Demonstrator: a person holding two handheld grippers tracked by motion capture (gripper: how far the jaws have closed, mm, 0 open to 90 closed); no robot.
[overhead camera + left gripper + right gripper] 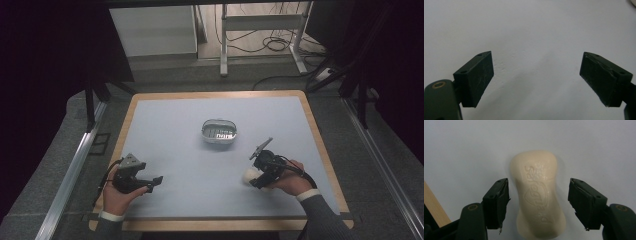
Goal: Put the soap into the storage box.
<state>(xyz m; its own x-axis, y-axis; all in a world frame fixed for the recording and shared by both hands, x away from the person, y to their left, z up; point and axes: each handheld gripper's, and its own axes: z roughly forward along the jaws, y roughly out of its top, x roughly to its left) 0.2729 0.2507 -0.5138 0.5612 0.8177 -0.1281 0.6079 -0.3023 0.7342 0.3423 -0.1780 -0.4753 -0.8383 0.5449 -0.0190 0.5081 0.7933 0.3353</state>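
Observation:
A cream bar of soap (537, 195) with raised lettering lies flat on the pale blue mat (461, 150). My right gripper (539, 182) points down over it, one black jaw on each long side, and a gap shows between each pad and the bar. In the high view the soap (247, 175) lies at the right front of the table under the right gripper (253, 180). The left gripper (155, 183) rests at the left front, held in a hand. Its jaws stand wide apart over bare mat in the left gripper view (536, 56).
A white oval dish (205, 131) with a slotted insert stands near the middle of the mat, beyond the soap. The table's wooden rim (320, 145) frames the mat, and a strip of wooden rim (434, 205) shows left of the right gripper. Table legs and cables lie on the floor beyond.

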